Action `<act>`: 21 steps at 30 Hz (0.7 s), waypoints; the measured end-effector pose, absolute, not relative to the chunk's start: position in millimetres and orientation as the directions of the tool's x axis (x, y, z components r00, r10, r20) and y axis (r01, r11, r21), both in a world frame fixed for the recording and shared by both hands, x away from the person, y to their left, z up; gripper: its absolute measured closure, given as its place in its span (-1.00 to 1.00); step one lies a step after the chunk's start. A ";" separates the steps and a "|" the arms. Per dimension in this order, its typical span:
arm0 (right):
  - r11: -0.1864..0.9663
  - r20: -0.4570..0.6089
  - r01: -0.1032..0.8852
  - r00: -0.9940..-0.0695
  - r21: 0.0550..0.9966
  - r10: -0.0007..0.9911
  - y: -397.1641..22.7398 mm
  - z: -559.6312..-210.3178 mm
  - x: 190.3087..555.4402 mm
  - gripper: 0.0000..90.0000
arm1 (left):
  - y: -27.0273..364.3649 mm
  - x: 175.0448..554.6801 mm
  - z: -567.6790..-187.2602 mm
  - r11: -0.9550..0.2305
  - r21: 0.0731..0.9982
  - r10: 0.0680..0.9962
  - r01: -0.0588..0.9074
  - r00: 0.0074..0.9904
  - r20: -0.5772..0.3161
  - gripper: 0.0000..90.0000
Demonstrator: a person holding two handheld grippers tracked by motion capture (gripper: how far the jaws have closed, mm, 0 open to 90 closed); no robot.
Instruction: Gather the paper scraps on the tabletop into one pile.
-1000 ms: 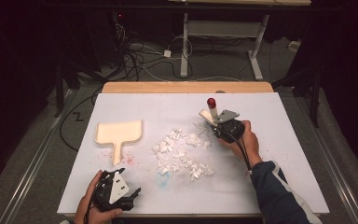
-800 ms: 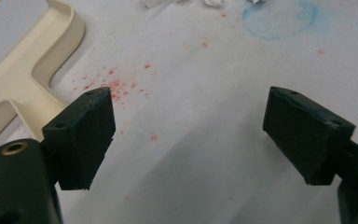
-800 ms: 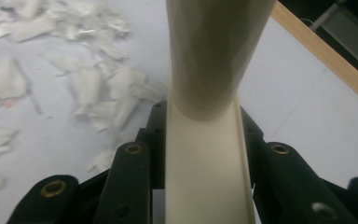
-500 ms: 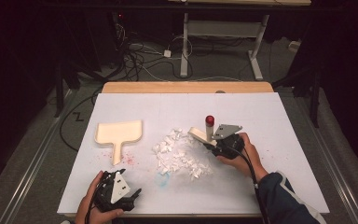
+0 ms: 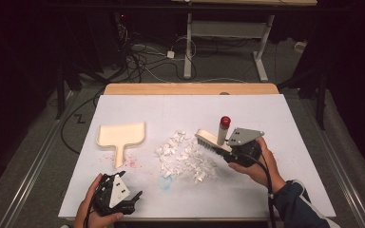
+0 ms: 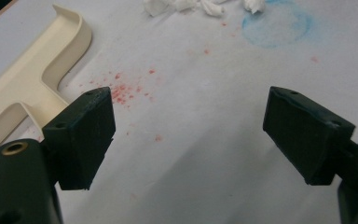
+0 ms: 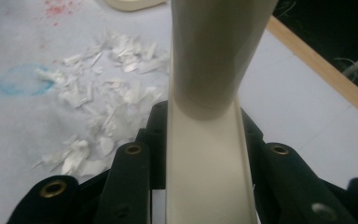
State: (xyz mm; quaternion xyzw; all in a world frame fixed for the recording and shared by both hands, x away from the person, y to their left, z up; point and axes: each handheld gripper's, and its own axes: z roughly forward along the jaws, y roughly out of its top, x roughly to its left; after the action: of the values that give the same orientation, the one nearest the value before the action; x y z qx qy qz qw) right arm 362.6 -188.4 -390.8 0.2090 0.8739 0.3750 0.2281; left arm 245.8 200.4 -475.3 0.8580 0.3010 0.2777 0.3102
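A cream hand brush [image 5: 217, 136] with a red-capped handle is clamped in my right gripper [image 5: 230, 151], which is shut on it; its bristles touch the right edge of a pile of white paper scraps [image 5: 185, 156]. In the right gripper view the brush's cream body [image 7: 207, 154] runs up between the jaws of my right gripper [image 7: 205, 172], with the paper scraps [image 7: 102, 102] lying to the left. A cream dustpan [image 5: 121, 135] lies flat left of the pile. My left gripper [image 5: 123, 197] rests open near the front edge. My left gripper [image 6: 189, 126] holds nothing, and the dustpan's handle [image 6: 23, 93] lies to its left.
The white table cover [image 5: 290, 123] carries red specks [image 6: 123, 91] near the dustpan handle and a faint blue ring stain [image 6: 275, 23] near the pile. A wooden table edge [image 5: 190, 89] runs along the back. Cables and desk legs stand on the dark floor beyond.
My right gripper has carried the brush toward the near side, down to the right edge of the scrap pile. The left gripper has stayed in place.
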 end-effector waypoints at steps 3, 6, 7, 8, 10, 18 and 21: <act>0.616 -0.275 0.197 -0.764 0.763 0.584 -184.6 -388.5 378.2 0.52 | 201.0 248.8 -474.7 -0.612 0.707 0.699 0.355 0.662 0.272 -0.65; 0.607 -0.276 0.218 -0.741 0.764 0.613 -170.3 -397.3 406.5 0.52 | 199.9 249.7 -474.2 -0.607 0.709 0.702 0.359 0.660 0.267 -0.65; 0.626 -0.302 0.213 -0.731 0.750 0.612 -164.0 -402.2 415.3 0.52 | 199.1 249.9 -474.3 -0.611 0.708 0.697 0.354 0.664 0.270 -0.65; 0.644 -0.332 0.219 -0.711 0.733 0.620 -156.8 -407.8 422.6 0.52 | 198.2 250.3 -475.1 -0.615 0.706 0.693 0.351 0.667 0.272 -0.65; 0.683 -0.394 0.221 -0.678 0.696 0.620 -143.3 -419.9 438.3 0.52 | 196.8 252.8 -478.1 -0.626 0.696 0.681 0.352 0.682 0.267 -0.65; 0.705 -0.388 0.212 -0.711 0.676 0.586 -100.8 -443.7 465.6 0.52 | 195.8 256.2 -482.2 -0.615 0.694 0.681 0.374 0.695 0.229 -0.65; 0.730 -0.396 0.167 -0.750 0.662 0.531 -89.8 -447.7 461.9 0.52 | 193.6 254.7 -481.7 -0.621 0.692 0.675 0.369 0.700 0.233 -0.65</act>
State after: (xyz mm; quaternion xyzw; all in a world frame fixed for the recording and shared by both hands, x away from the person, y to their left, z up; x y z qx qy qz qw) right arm 461.9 -89.8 -447.7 0.1977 0.8827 0.3094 0.2933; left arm 254.7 193.6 -481.7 0.8667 0.3010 0.2437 0.3143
